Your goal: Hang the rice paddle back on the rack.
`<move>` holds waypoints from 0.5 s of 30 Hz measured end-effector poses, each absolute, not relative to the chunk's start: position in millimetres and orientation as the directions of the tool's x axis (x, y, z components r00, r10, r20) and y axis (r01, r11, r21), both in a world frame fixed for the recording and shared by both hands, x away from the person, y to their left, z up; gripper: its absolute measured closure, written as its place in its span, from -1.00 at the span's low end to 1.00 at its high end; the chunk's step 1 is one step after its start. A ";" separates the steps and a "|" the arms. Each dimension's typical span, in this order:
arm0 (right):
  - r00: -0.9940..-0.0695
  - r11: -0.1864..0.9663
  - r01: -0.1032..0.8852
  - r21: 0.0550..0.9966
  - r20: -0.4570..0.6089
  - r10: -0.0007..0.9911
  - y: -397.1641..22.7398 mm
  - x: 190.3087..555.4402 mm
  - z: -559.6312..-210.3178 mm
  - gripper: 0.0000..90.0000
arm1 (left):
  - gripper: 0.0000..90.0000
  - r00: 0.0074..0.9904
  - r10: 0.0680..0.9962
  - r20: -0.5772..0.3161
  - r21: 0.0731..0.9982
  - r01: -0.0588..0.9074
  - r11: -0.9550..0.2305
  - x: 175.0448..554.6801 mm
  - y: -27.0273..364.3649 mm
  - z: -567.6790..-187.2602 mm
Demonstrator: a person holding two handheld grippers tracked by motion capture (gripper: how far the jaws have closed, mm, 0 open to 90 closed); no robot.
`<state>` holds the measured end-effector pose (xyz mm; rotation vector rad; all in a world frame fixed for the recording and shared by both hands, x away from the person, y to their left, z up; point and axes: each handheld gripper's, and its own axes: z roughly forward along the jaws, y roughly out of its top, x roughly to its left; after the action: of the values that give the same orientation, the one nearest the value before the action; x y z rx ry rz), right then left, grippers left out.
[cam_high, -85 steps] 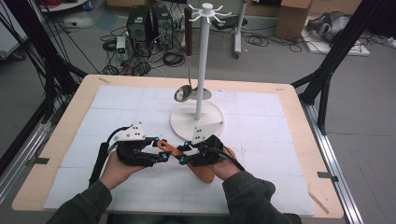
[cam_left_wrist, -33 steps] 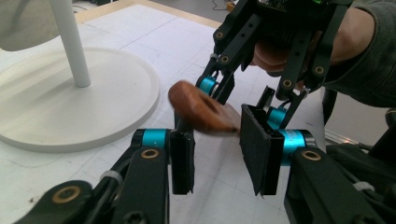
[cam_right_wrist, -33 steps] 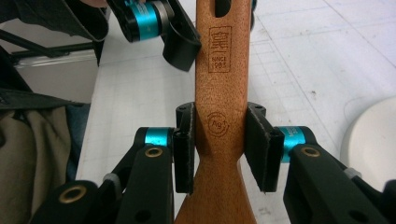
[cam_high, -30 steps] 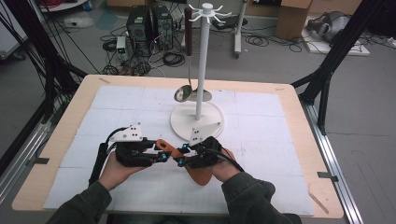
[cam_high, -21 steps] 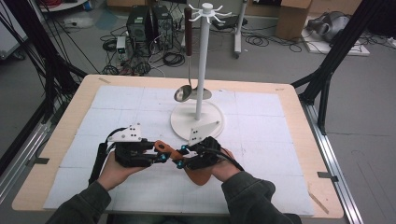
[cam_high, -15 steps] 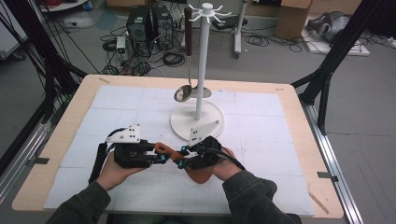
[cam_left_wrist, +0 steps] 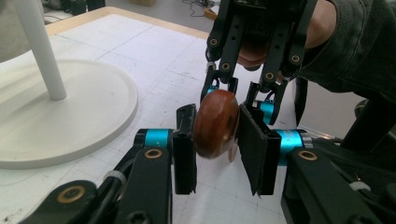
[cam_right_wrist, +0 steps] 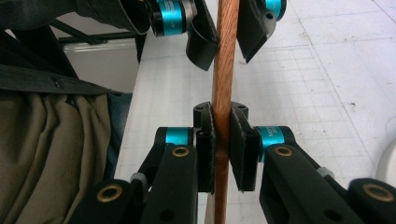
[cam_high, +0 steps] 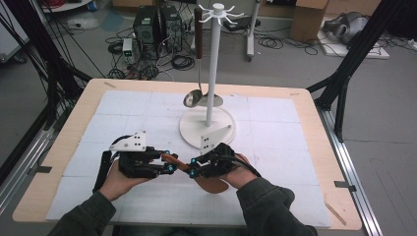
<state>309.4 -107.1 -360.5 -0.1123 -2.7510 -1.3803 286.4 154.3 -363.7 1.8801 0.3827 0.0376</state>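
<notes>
Holding a wooden spoon (cam_high: 196,173) level between both grippers, just above the near middle of the desk (cam_high: 305,147). Handle runs left to right, rounded end toward the left, bowl at the right, below the right hand. Right gripper (cam_right_wrist: 222,140) clamped on the handle, pads pressed on both sides; jaws just closed further onto it. Left gripper (cam_left_wrist: 215,140) set around the rounded handle end: near pad touching the wood, other pad with a sliver of gap; jaws narrow, just eased open a little, grip not certain. In the high view, left gripper (cam_high: 167,164) and right gripper (cam_high: 194,169) tip to tip, nearly touching. White stand (cam_high: 209,125) just beyond the right hand; metal ladle (cam_high: 194,96) hanging from its top hooks (cam_high: 216,11). Likely next: hang spoon on stand. Rounded end lying left, away from stand, so needing a lift and swing upright; right gripper nearer and firmer.
</notes>
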 end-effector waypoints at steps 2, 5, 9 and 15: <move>-0.995 0.592 0.096 0.800 0.089 0.040 -107.7 310.1 -360.1 0.83 | 0.49 0.947 0.279 -0.160 0.927 0.242 -0.288 286.5 154.3 -363.6; -0.994 0.589 0.102 0.802 0.096 0.041 -107.0 309.6 -360.0 0.83 | 0.54 0.948 0.278 -0.158 0.925 0.240 -0.294 286.5 154.8 -363.4; -0.993 0.586 0.113 0.802 0.106 0.046 -104.9 310.5 -361.9 0.74 | 0.64 0.950 0.271 -0.152 0.928 0.232 -0.291 285.5 154.7 -362.9; -0.993 0.600 0.113 0.792 0.110 0.041 -100.7 311.4 -365.0 0.72 | 0.65 0.952 0.265 -0.156 0.929 0.232 -0.289 285.6 154.5 -362.9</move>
<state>311.4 -100.7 -365.0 -0.1318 -2.7377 -1.3630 285.6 154.5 -362.9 1.8795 0.3628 0.0330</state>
